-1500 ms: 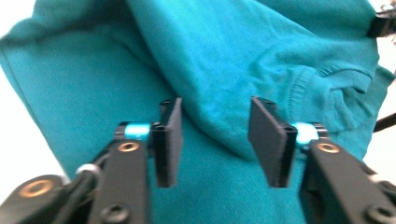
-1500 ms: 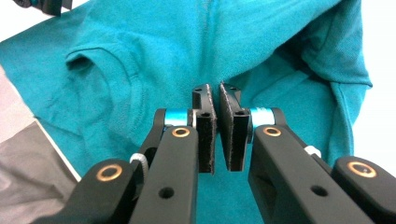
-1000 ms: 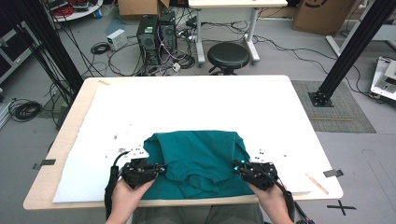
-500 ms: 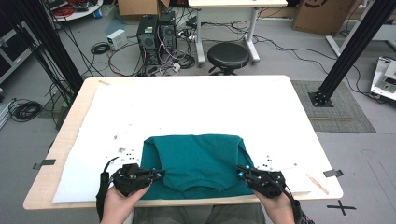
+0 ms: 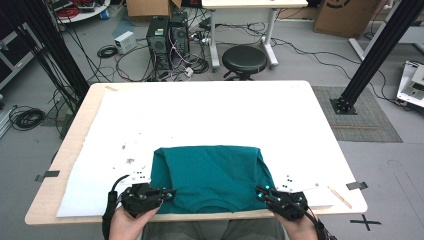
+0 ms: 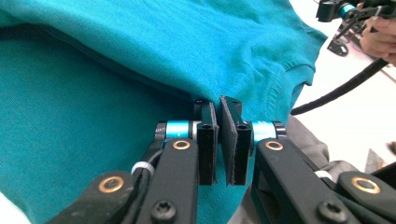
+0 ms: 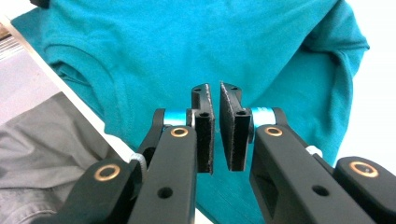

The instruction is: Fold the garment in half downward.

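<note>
A teal T-shirt point(image 5: 212, 175) lies folded and fairly flat on the white sheet point(image 5: 200, 115), close to the table's near edge, neckline toward the person. My left gripper point(image 5: 170, 192) is at the shirt's near left corner. Its jaws stand together, and its tips point(image 6: 219, 105) sit against a fold of the shirt point(image 6: 93, 116); I cannot tell if cloth is caught there. At the near right corner my right gripper point(image 5: 260, 190) is also shut. In its own view it point(image 7: 215, 93) hovers over the flat shirt point(image 7: 210, 42) with nothing between the pads.
The sheet covers most of the wooden table point(image 5: 80, 130), with small dark specks left of the shirt. The person's grey trousers point(image 7: 46, 140) show below the near edge. Beyond the table are a black stool point(image 5: 244, 59), computer towers point(image 5: 167, 40) and black frame posts point(image 5: 372, 55).
The shirt has slid toward the near edge and now lies flatter and squarer. Both hands have drawn back toward the person with it.
</note>
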Action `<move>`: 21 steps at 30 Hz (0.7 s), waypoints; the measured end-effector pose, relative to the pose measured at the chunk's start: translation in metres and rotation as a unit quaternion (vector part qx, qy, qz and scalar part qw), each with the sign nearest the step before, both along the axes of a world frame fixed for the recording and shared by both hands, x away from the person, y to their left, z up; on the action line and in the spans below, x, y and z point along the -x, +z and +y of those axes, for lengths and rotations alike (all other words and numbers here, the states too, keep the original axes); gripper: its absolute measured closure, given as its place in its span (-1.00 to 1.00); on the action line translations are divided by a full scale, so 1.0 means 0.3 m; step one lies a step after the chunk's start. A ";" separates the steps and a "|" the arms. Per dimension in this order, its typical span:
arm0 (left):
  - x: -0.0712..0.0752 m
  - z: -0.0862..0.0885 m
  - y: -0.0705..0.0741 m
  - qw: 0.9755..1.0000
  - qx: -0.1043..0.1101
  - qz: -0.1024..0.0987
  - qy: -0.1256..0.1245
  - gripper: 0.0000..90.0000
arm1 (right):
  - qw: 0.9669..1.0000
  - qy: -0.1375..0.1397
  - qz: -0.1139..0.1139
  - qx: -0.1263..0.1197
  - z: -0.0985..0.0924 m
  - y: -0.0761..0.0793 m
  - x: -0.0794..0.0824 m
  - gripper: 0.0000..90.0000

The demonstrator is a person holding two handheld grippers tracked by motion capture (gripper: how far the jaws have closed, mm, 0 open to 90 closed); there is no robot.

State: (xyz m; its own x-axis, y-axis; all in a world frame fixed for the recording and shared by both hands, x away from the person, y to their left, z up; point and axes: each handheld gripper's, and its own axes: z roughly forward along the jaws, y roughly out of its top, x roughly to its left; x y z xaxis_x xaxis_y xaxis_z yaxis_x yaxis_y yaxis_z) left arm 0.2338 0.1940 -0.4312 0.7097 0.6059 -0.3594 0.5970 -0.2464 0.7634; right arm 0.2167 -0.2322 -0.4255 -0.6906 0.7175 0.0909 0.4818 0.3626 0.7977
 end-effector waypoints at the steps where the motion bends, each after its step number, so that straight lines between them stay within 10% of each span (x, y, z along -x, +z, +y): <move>1: 0.001 -0.001 -0.002 1.000 -0.004 0.002 -0.002 0.88 | 1.000 -0.001 0.000 0.000 -0.006 -0.003 -0.002 0.89; 9: -0.029 0.016 0.032 0.997 -0.034 -0.040 0.056 -0.01 | 0.999 -0.045 -0.026 -0.009 -0.027 0.043 -0.078 0.48; 14: -0.130 0.036 0.063 0.995 -0.041 -0.059 0.075 -0.04 | 0.995 -0.083 -0.046 0.015 -0.033 0.060 -0.234 0.32; 21: -0.268 0.051 0.038 0.993 -0.053 -0.049 0.098 -0.05 | 0.994 -0.078 0.003 0.073 -0.029 -0.016 -0.437 0.31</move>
State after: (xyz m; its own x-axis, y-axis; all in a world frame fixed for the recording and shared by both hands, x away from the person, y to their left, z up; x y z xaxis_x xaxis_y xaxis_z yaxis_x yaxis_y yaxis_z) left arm 0.3143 0.2092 -0.4199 0.6026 0.7666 -0.2217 0.5660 -0.2147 0.7960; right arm 0.3477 -0.2408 -0.4302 -0.5689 0.8222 -0.0178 0.5464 0.3940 0.7391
